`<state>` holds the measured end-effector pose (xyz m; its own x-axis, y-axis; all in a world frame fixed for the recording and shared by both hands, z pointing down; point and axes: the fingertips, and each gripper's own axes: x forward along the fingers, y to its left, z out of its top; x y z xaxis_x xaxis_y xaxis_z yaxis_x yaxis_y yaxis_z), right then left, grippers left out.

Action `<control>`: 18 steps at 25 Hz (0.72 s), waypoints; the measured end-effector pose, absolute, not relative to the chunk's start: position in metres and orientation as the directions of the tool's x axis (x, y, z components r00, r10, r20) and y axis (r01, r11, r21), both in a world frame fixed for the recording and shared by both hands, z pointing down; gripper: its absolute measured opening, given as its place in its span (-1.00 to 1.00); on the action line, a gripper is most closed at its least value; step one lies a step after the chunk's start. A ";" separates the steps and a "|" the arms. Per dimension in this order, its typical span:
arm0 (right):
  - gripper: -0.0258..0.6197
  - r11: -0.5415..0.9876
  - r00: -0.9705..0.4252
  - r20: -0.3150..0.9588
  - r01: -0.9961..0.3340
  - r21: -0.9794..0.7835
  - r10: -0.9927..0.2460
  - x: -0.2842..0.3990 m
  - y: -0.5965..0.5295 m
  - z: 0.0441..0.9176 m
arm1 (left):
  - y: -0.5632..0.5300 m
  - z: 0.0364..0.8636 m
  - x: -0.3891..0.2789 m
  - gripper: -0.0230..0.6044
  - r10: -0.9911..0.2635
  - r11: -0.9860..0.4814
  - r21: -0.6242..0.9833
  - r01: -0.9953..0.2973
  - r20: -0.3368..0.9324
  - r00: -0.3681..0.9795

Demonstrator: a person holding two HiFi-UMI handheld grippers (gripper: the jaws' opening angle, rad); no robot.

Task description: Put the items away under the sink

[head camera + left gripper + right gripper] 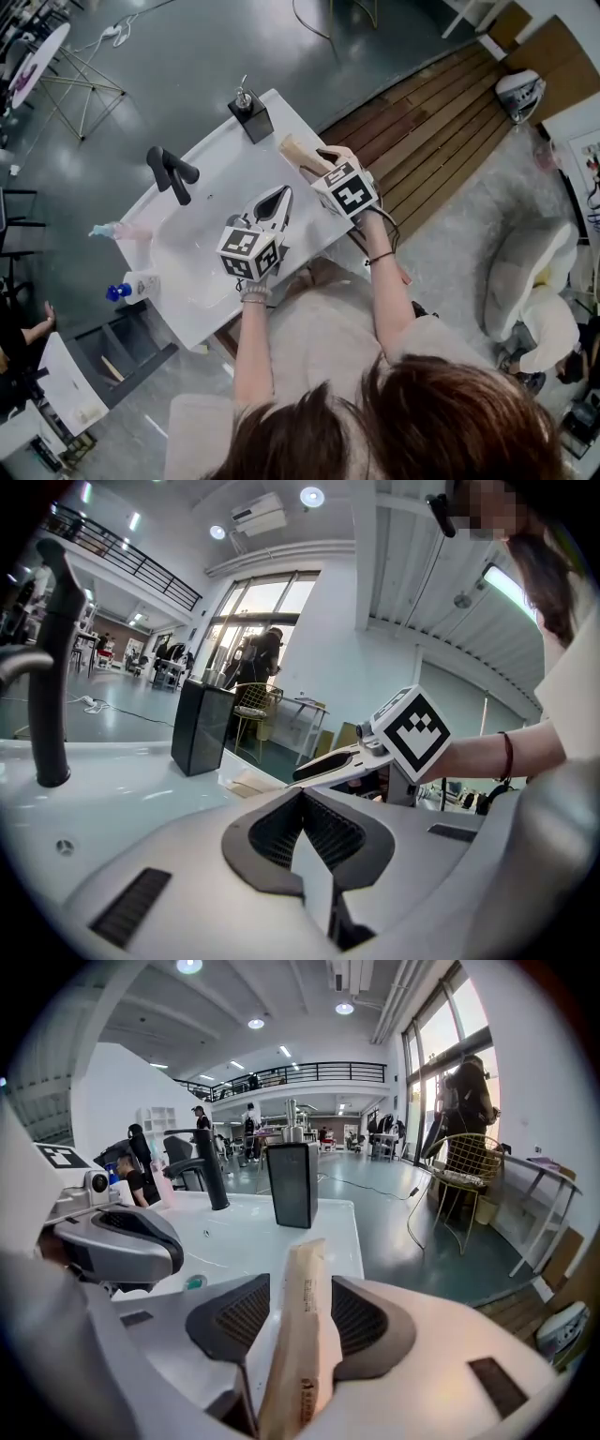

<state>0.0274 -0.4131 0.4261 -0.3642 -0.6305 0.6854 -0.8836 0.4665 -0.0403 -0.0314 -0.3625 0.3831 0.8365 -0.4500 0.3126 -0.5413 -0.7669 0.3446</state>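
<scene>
My right gripper [319, 161] is shut on a flat tan paper packet [298, 152], held over the white sink counter's [281, 117] right edge. In the right gripper view the packet [300, 1316] stands on edge between the dark pads [242, 1316], pinched by the right gripper [302, 1283]. My left gripper [281, 197] hovers over the basin [202, 248], its jaws shut with nothing in them. In the left gripper view its tips [302, 794] meet, and the right gripper [375, 752] sits just ahead. A pink bottle [122, 231] and a blue-capped bottle [133, 286] lie at the counter's left.
A black faucet [172, 172] rises at the basin's back and a black soap dispenser [251, 114] stands at the far corner. A dark open drawer [120, 352] shows below the counter's left end. Wooden decking [431, 131] lies to the right, and a person [548, 328] sits beyond it.
</scene>
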 end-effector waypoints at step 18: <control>-0.35 0.503 -0.294 0.808 -0.864 0.003 -0.510 0.025 -0.421 0.457 | -0.368 0.394 -0.031 -0.93 -0.455 -0.754 0.337 -0.564 0.350 0.819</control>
<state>0.0249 -0.4214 0.4573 -0.2944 -0.5103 0.8080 -0.8643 0.5030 0.0028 -0.0310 -0.3683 0.3938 0.8187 -0.4555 0.3496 -0.5635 -0.7541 0.3372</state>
